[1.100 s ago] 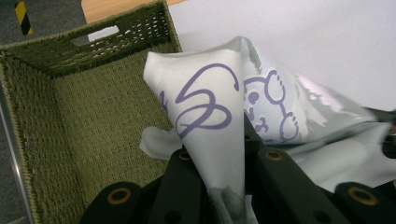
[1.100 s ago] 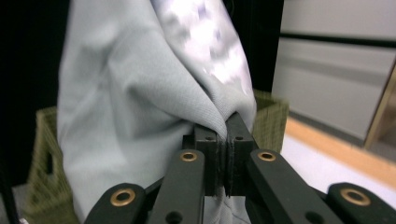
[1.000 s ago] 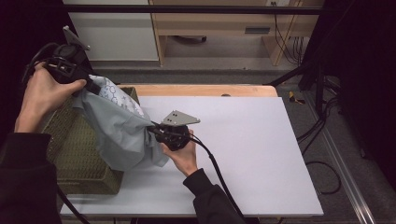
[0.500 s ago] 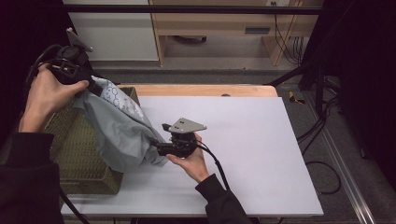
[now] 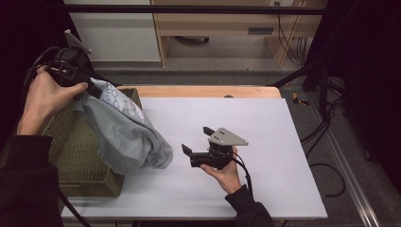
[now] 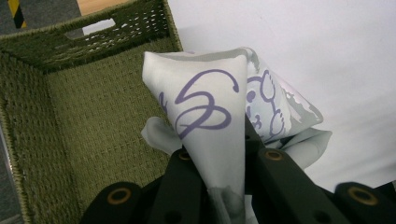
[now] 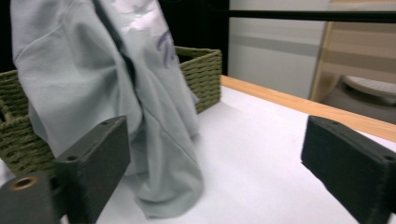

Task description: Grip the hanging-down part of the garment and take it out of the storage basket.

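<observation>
While the left gripper [image 5: 78,84] stays pinched tight on a corner of the grey shirt [image 5: 125,135] — the printed fold rises straight out of its closed jaws in the left gripper view — the right gripper [image 5: 196,142] lies low over the table [image 5: 283,151], just right of the cloth, and its jaws have just been opening; they now stand wide apart with nothing between them. The shirt hangs from the raised left hand [image 5: 45,97], drapes over the near corner of the green basket [image 5: 71,156], and its lower end pools on the white tabletop beside the basket. The step in hand looks like lifting the shirt out of the basket and getting it spread on the table — one corner is secured, the other end has been let go. Next, the right gripper probably needs a fresh hold on a hem or opposite corner, which calls for reaching back to the bunched edge and picking a single layer rather than a thick fold.
</observation>
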A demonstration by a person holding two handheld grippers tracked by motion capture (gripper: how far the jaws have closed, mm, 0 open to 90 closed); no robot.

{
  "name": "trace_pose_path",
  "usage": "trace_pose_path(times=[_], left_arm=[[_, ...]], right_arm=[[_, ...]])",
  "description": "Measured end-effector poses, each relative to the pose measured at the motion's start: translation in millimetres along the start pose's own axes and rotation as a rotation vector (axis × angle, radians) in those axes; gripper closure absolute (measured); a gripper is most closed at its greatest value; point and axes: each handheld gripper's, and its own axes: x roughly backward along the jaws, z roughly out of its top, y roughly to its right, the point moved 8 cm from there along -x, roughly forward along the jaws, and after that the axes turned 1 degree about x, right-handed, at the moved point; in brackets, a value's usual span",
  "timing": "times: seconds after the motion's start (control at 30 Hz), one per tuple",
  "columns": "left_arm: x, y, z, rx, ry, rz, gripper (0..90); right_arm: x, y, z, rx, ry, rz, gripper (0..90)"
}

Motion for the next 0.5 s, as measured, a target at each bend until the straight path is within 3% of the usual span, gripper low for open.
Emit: trace_pose_path(times=[0.17,0.2,0.33,0.5], left_arm=[[0.1,-5.4,-4.3,0.008,0.002,-0.008,83.5],[0.1,-5.4,-4.3,0.008,0.002,-0.008,83.5],[0.1,-9.7,-6.7,0.019,0.004,-0.012,83.4],[-0.1,-9.6,-6.3,0.018,0.005,-0.014,83.4]], right_arm=[[32.7,15.8,-10.1,-0.008,0.028,-0.027,3.1],[32.7,15.8,-10.1,-0.008,0.028,-0.027,3.1],[58.9,34.0,-20.1,-0.017,0.055,-0.098,1.2],[79.3,46.4,-29.8,-0.023,0.054,-0.147,0.3]])
